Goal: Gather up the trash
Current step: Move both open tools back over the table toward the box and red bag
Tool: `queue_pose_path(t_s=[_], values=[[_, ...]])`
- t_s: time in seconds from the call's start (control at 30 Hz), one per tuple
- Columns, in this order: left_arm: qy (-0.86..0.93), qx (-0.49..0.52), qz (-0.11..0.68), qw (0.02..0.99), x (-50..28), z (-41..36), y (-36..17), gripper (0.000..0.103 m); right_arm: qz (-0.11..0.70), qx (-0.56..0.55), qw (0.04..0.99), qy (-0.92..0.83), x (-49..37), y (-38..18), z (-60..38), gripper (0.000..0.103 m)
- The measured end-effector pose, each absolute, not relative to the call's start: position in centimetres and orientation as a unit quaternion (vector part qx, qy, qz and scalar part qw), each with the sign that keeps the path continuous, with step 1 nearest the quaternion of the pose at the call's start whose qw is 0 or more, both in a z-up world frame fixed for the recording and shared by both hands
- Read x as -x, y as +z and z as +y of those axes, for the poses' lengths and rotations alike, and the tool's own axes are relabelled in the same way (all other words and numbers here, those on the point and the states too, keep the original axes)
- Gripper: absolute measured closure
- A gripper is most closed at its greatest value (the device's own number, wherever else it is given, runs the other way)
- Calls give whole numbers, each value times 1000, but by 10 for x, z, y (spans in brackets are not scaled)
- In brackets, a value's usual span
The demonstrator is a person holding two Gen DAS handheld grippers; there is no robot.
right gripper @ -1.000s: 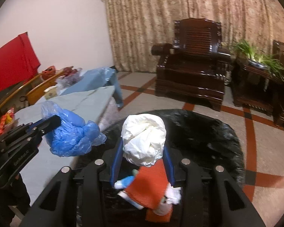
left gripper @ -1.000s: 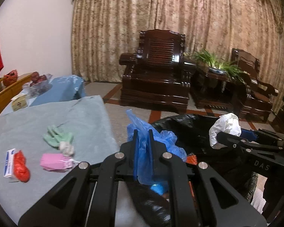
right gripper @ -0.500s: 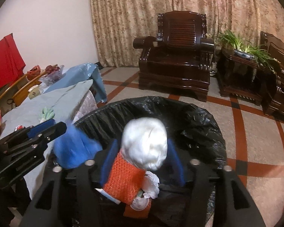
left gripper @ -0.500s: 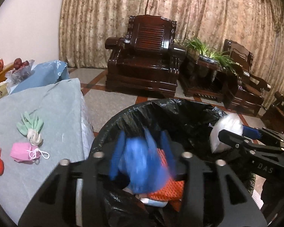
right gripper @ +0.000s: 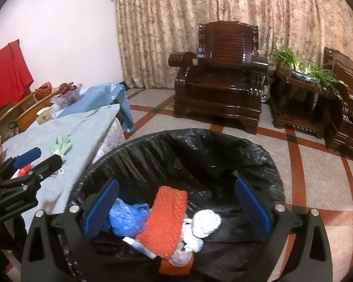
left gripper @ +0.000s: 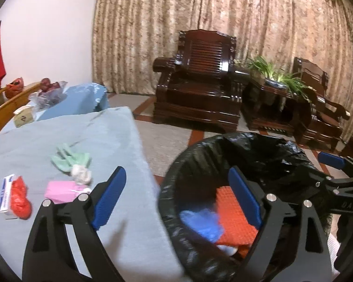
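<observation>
A bin lined with a black bag stands beside the table. Inside lie a blue plastic bag, an orange mesh piece and a white crumpled bag. My right gripper is open and empty over the bin. My left gripper is open and empty, straddling the bin's left rim and the table edge. The blue bag shows in the bin below it. On the table lie a green glove, a pink packet, a red bag and a small white box.
The table has a grey-blue cloth. A dark wooden armchair, a side table with a plant and a second chair stand by the curtain. A wooden chair with bags is behind the table.
Both grippers opened. The blue bag dropped from my left gripper and the white bag from my right gripper into the bin. The left gripper shifted left toward the table edge.
</observation>
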State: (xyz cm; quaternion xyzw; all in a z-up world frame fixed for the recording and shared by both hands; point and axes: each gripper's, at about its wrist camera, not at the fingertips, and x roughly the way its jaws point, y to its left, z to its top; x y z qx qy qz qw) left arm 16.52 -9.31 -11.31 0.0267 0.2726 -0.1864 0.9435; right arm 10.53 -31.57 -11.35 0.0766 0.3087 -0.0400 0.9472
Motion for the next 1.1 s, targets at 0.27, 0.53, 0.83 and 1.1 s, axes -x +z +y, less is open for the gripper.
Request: queue_pose_path(t_s=[0.27,0.53,0.83,1.1], values=[[-135,-12,271,953,-163,-39,-104,15,304,-70,950,-4,-118,-106,-279,6],[-73,-3,268,961,-162,19,-100,15,303,-47,950,61,-141,-100,-218,6],[1,3,265,964,-162,96,-97,15,298,-29,946,126,-168,-97,-150,6],[71,2,284,956,-167,162,-116,15,300,-20,938,169,-190,-108,-93,6]])
